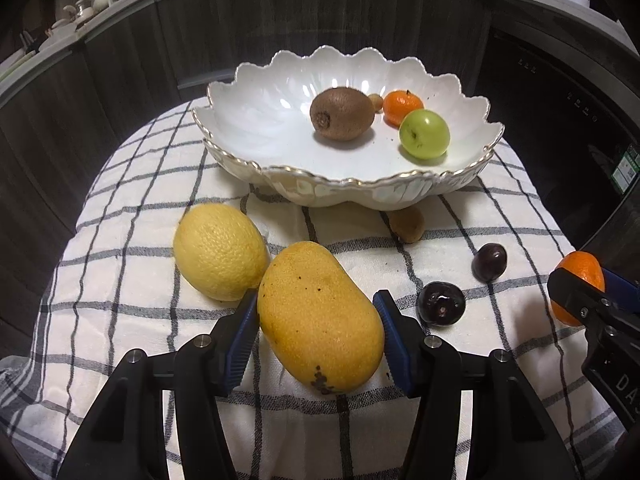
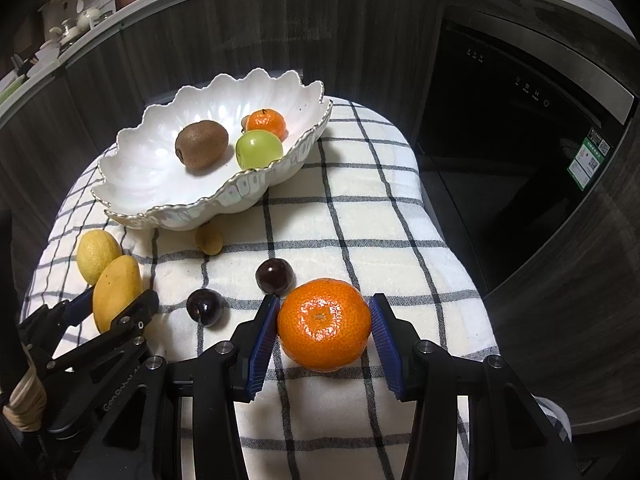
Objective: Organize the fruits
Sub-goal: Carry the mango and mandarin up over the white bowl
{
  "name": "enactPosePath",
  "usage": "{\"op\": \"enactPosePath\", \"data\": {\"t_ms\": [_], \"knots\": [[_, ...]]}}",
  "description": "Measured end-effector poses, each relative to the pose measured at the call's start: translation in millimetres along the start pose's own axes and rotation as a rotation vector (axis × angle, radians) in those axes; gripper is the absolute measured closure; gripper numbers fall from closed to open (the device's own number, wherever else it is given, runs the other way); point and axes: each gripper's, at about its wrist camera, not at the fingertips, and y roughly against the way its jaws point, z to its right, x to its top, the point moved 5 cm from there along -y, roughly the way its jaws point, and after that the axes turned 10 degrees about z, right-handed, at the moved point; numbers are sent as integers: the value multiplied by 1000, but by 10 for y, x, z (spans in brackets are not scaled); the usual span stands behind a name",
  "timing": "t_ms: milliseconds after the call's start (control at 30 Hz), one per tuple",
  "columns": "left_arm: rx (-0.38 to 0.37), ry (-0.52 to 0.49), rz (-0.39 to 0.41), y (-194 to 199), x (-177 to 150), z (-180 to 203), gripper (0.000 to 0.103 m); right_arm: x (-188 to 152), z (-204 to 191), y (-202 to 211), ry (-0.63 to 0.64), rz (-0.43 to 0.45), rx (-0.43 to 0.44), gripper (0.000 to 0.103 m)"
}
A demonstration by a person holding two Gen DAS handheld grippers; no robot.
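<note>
My left gripper (image 1: 316,298) is shut on a yellow mango (image 1: 320,320) lying on the checked cloth (image 1: 120,280); both blue pads press its sides. My right gripper (image 2: 325,302) is shut on an orange mandarin (image 2: 324,324), also resting on the cloth (image 2: 360,220). Behind them stands a white scalloped bowl (image 1: 240,76) holding a kiwi (image 1: 342,114), a second mandarin (image 1: 402,106), a green fruit (image 1: 424,134) and a small brown fruit (image 1: 376,101). A lemon (image 1: 220,252) touches the mango's left side.
Two dark plums (image 1: 489,262) (image 1: 441,303) lie between the grippers. A small brown fruit (image 1: 408,224) sits at the bowl's foot. Dark cabinet fronts (image 2: 240,40) and a black appliance door (image 2: 500,140) ring the cloth-covered surface, which drops off on the right.
</note>
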Motion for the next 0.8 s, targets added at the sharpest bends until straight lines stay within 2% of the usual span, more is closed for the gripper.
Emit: {"op": "enactPosePath", "data": {"t_ms": [400, 800], "knots": [[-1, -12, 53, 261, 199, -65, 47, 126, -87, 179, 3, 41, 12, 56], [3, -9, 122, 500, 493, -228, 47, 421, -270, 344, 22, 101, 47, 56]]}}
